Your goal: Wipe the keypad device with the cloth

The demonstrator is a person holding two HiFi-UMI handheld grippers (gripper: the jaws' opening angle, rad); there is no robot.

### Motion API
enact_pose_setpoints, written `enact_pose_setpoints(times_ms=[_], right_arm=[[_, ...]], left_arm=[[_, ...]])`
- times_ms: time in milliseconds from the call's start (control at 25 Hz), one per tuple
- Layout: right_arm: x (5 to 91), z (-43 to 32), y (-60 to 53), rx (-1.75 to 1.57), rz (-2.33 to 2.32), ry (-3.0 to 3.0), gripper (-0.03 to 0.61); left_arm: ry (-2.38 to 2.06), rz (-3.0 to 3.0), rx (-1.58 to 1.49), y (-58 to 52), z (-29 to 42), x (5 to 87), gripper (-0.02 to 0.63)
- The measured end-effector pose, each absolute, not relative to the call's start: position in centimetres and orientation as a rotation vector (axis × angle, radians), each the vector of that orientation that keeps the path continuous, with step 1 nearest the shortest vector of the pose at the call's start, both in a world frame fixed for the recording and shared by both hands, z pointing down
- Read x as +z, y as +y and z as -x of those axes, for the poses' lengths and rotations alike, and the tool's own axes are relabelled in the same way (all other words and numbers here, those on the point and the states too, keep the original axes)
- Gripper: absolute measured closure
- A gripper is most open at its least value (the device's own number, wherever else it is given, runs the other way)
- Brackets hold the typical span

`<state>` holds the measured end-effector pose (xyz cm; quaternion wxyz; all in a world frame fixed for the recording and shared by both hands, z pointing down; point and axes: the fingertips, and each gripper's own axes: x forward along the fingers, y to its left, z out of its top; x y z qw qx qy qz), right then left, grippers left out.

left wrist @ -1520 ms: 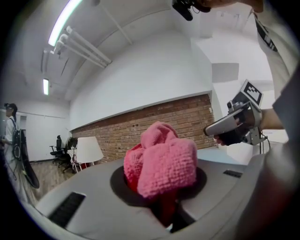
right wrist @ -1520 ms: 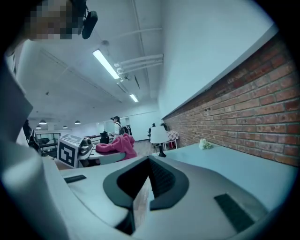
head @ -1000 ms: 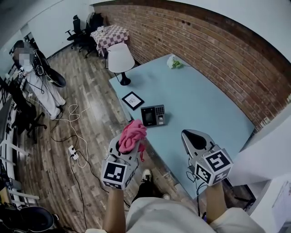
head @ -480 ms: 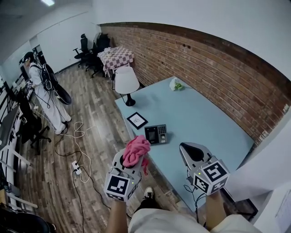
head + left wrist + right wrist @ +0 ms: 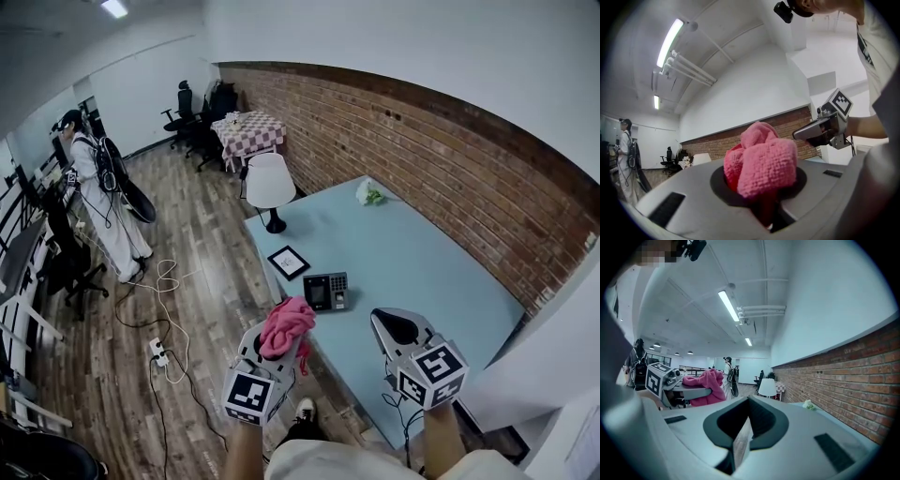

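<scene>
Left tool (image 5: 276,345): clamped on the pink cloth (image 5: 286,323). In the left gripper view the bunched terry fills the hollow between the jaws and bulges up over them, so the jaw tips are covered. I hold it in the air, off the near edge of the tabletop (image 5: 427,258), over wood floor.

Right tool (image 5: 397,327): jaws drawn to a thin slit with nothing between them. The right gripper view shows only a sliver of floor through the gap. It hovers above the tabletop's near edge, level with the left tool and apart from it.

Keypad device (image 5: 328,291): lies flat on the pale blue tabletop near its front edge, ahead of both tools and touched by neither. Dark screen to the left, keys to the right; the key markings are too small to read.

A small framed picture (image 5: 288,262) lies just beyond the keypad device. A white-shaded lamp (image 5: 269,182) stands at the far corner. A small white and green bundle (image 5: 371,194) sits by the brick wall (image 5: 441,141); I cannot tell what it is.

My forearms are cut off by the bottom edge in the head view. A person with a backpack (image 5: 97,183) stands far left on the floor.
</scene>
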<state>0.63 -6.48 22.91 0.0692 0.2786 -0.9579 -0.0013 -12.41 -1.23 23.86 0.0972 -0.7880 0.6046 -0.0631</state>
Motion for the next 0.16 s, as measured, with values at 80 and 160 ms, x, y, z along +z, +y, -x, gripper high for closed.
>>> enact_pose_setpoints(times_ms=[80, 160], right_arm=[[23.07, -0.73, -6.49, -0.007, -0.842, -2.879, 0.565], [23.26, -0.78, -6.46, -0.010, -0.842, -2.876, 0.565]], left_arm=[[1.789, 2.328, -0.187, -1.20, 12.34, 23.85, 0.502], [1.785, 2.330, -0.185, -1.15, 12.19, 23.83, 0.502]])
